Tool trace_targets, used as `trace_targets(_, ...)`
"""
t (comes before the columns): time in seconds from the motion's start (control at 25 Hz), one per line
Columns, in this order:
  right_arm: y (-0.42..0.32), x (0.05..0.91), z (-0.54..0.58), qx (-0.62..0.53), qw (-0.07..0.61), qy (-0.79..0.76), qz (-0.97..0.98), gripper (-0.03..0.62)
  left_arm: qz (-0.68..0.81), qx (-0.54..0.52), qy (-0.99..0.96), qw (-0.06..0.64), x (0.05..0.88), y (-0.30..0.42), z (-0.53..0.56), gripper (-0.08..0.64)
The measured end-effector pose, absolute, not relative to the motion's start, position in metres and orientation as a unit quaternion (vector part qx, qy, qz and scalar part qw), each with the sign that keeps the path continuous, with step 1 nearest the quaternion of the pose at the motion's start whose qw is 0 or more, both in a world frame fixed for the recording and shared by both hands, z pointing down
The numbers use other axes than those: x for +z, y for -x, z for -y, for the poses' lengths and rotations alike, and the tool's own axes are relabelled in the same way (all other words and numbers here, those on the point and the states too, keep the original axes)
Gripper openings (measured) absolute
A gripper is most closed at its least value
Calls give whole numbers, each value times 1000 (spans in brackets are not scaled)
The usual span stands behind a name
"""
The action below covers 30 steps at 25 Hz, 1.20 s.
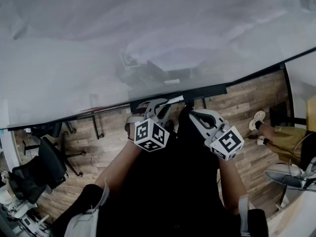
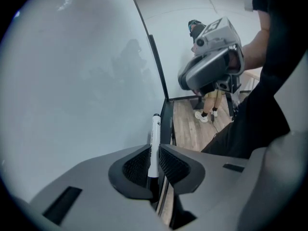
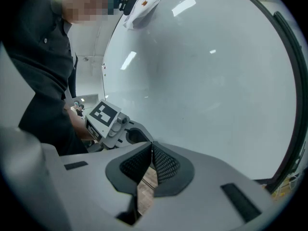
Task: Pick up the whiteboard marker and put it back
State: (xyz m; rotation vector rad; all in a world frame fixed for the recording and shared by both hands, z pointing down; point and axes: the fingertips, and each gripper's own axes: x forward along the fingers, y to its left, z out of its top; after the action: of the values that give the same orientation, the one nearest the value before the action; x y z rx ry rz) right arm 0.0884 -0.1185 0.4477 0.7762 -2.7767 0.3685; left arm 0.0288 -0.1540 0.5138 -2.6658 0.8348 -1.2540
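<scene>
A white whiteboard marker (image 2: 155, 136) with a black tip stands between the ribbed pads of my left gripper (image 2: 154, 151), which is shut on it. The marker points along the whiteboard (image 2: 72, 81), just above the board's black lower ledge (image 2: 166, 121). In the head view the left gripper (image 1: 165, 103) is at the board's bottom edge with the marker (image 1: 174, 99) showing as a thin white stick. My right gripper (image 1: 190, 112) hovers beside it, also by the ledge. Its jaws (image 3: 152, 149) are shut, pads touching at the tips, with nothing between them.
The whiteboard (image 1: 148, 38) fills the upper head view above a wooden floor (image 1: 237, 100). A black office chair (image 1: 47, 164) stands at the lower left. A person with white shoes (image 1: 257, 117) sits at the right, near a chair base (image 1: 289, 179).
</scene>
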Motion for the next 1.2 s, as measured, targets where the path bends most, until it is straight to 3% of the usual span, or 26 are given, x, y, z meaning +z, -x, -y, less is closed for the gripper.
trace_targets(0.32,-95,431,126,104,104,-282,948,20,-257,-301,917,50,465,-34,146,69)
trace_targets(0.48,-94,426,125,95,98,-288,948,20,-248,-213,945,20,438,-34,140,69)
trace_targets(0.68,-100,420,120,89,96,-294,947,20,-221,-111,968,41,385,-37,133,69)
trace_targets(0.92,-104,409,123,93,72,-296,948,20,-214,53,974,-52,339,-23,135,69)
trace_targets(1.2,-96,406,145,94,16,-274,957,20,-168,95,980,-52,352,-13,143,69)
